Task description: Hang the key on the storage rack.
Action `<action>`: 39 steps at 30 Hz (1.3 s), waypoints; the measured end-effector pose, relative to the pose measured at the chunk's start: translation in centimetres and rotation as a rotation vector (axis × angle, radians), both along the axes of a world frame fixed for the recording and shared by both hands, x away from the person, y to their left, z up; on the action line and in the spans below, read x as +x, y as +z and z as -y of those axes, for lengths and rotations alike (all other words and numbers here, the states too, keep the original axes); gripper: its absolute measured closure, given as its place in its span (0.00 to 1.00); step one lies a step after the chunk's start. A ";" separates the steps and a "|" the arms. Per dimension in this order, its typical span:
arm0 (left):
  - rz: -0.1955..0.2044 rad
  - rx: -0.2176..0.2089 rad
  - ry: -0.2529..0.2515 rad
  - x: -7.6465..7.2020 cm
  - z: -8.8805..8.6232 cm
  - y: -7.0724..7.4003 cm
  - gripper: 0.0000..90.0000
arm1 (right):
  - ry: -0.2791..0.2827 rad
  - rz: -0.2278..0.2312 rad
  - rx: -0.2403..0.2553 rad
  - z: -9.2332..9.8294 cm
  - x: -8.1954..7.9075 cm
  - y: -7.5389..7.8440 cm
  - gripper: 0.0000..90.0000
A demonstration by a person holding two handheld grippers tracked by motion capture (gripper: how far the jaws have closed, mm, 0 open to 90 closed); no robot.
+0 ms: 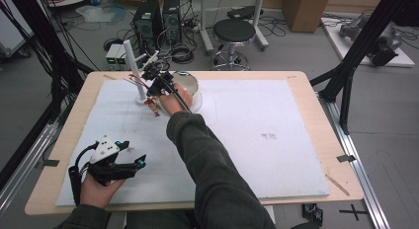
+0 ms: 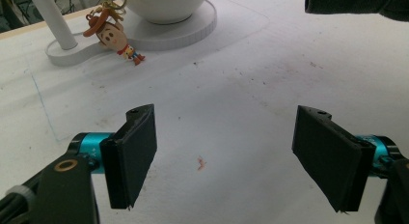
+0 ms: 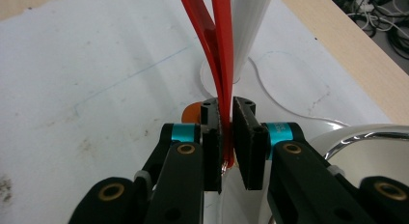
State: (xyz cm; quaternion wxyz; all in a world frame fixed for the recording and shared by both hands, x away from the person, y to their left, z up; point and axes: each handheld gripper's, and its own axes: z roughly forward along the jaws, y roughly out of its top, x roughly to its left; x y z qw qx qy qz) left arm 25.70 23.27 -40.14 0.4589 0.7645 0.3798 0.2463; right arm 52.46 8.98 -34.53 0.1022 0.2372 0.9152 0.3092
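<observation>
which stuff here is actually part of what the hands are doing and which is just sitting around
In use:
- red strap, pinched in the shut right gripper
- cowboy keychain figure hanging by the stand
- white stand with its post and pegs

Just there:
- left gripper, open, resting low on the table
- white bowl on its round base
- stool behind the table

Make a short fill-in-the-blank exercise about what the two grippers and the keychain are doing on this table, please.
1. The right gripper is shut on a ____ strap beside the upright white plastic post.
2. The left gripper has its jaws ____, with nothing between them.
3. The small cowboy figure keychain lies in front of a white ____ on a round white base.

Missing words: red; open; bowl
</observation>
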 end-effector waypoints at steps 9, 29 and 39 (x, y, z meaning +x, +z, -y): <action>0.001 0.001 0.002 0.0 0.0 0.0 0.27 | 0.026 -0.026 0.050 0.6 -0.2 0.5 0.81; 0.004 0.000 -0.002 -0.2 0.0 0.0 0.27 | 0.097 -0.072 0.303 6.3 -1.7 2.7 0.69; 0.003 0.005 -0.005 -0.1 0.0 0.0 0.27 | 0.147 -0.060 0.389 9.7 -3.4 4.5 0.56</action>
